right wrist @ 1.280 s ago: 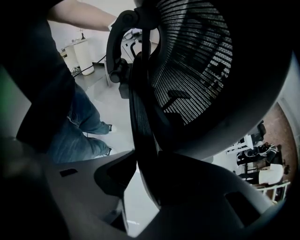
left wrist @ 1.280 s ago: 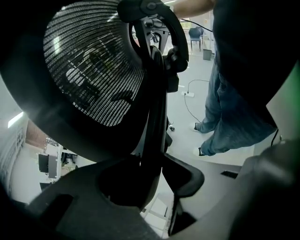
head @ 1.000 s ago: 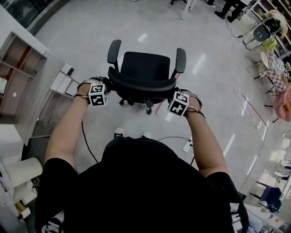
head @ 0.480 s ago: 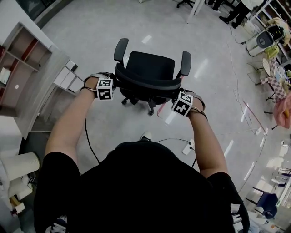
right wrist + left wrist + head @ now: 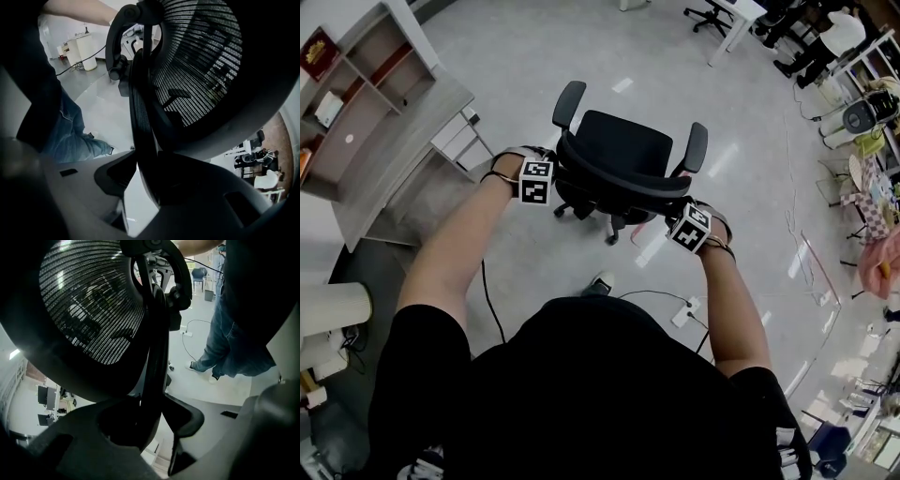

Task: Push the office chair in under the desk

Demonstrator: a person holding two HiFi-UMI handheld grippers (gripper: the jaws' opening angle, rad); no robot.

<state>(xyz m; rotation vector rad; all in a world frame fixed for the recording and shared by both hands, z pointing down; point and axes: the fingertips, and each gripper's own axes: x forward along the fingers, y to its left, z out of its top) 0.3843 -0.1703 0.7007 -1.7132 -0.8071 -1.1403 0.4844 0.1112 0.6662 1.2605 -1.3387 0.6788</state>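
Note:
The black office chair [image 5: 623, 150] stands on the grey floor, its seat facing away from me and its mesh backrest [image 5: 93, 310] nearest me. My left gripper [image 5: 551, 176] is shut on the backrest's left edge, whose frame runs between the jaws in the left gripper view [image 5: 154, 427]. My right gripper [image 5: 680, 214] is shut on the backrest's right edge, and that edge passes between its jaws in the right gripper view [image 5: 145, 187]. The grey desk [image 5: 403, 141] lies at the upper left, left of the chair.
A shelf unit [image 5: 347, 84] stands behind the desk, with white drawers [image 5: 455, 141] at its near end. A power strip [image 5: 684, 312] and cables lie on the floor by my feet. A white cylinder [image 5: 333, 319] stands at left. More chairs [image 5: 712, 17] stand far right.
The chair and both grippers have shifted right in the head view and turned slightly clockwise. The desk now shows further up and left. Both grips hold as before.

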